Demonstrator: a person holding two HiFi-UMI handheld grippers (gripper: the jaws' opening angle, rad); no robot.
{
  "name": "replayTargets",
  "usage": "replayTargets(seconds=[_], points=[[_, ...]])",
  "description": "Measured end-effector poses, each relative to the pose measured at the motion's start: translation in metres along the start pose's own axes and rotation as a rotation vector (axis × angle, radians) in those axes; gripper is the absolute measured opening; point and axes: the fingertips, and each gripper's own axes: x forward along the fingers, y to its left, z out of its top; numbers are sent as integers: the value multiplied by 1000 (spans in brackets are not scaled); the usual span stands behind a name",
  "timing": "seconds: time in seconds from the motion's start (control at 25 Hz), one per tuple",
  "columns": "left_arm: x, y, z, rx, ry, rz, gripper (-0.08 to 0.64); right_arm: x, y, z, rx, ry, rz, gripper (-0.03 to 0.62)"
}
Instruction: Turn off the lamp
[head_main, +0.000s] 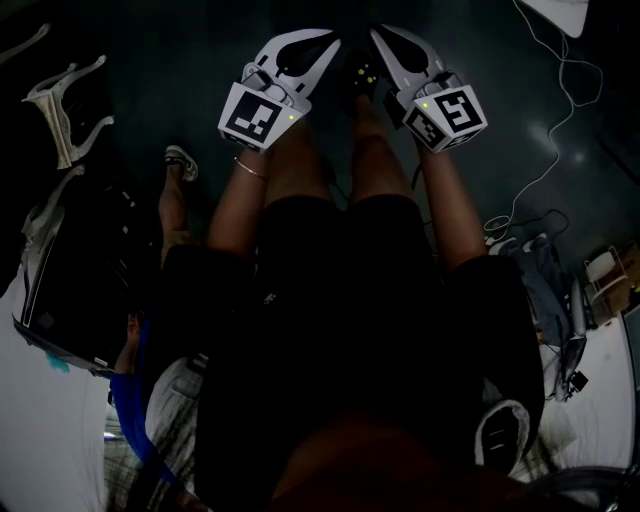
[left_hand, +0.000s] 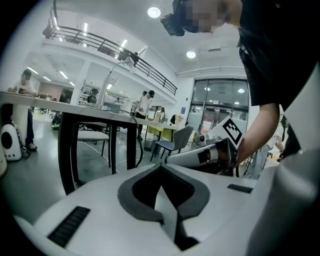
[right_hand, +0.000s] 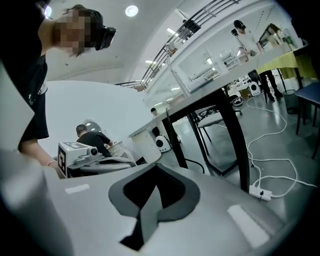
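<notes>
head view was very dark: left gripper (head_main: 325, 45) and right gripper (head_main: 385, 38) held out side by side over the person's legs (head_main: 300, 190), tips angled towards each other, nothing but floor (head_main: 180, 60) under them. a white cable (head_main: 560, 120) snaked across the floor at the right.

fingers: both sets were pressed together, pads meeting along the seam, nothing between them in either gripper view. both empty.

lamp: what i took for the lamp (left_hand: 131, 61) was a slim white arm with a small head, standing on the table (left_hand: 75, 107) in the left gripper view. the right gripper view showed the same table from its other side. it was well apart from both grippers, and both cameras sat lower than the tabletop. couldn't tell if it was lit, and no switch was visible in any view.

my read: no contact with the lamp at this moment, so i judged the step as the approach to the switch.

how to do it well:
- find the switch first: head, base, or inline on the cord. a power strip (right_hand: 261, 193) lay on the floor by the table leg, possibly a fallback.
- use one gripper only and park the other clear of the thin arm.
- keep the jaws together so the tips make one blunt point for a press.
- push along the switch's own travel, down into the base if it's there. a side load on that tall arm would likely tip it.
- keep off the cables.
</notes>
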Motion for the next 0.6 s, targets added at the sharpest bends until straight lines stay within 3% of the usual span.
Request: replayTargets(seconds=[0.36,0.6], points=[[-28,-8,71,-33,-87,-81,6,-12,43,49,1,-62,74,2],[-70,-9,111,-42,-122,-49,6,-16,77,86,-12,-94,103,2]])
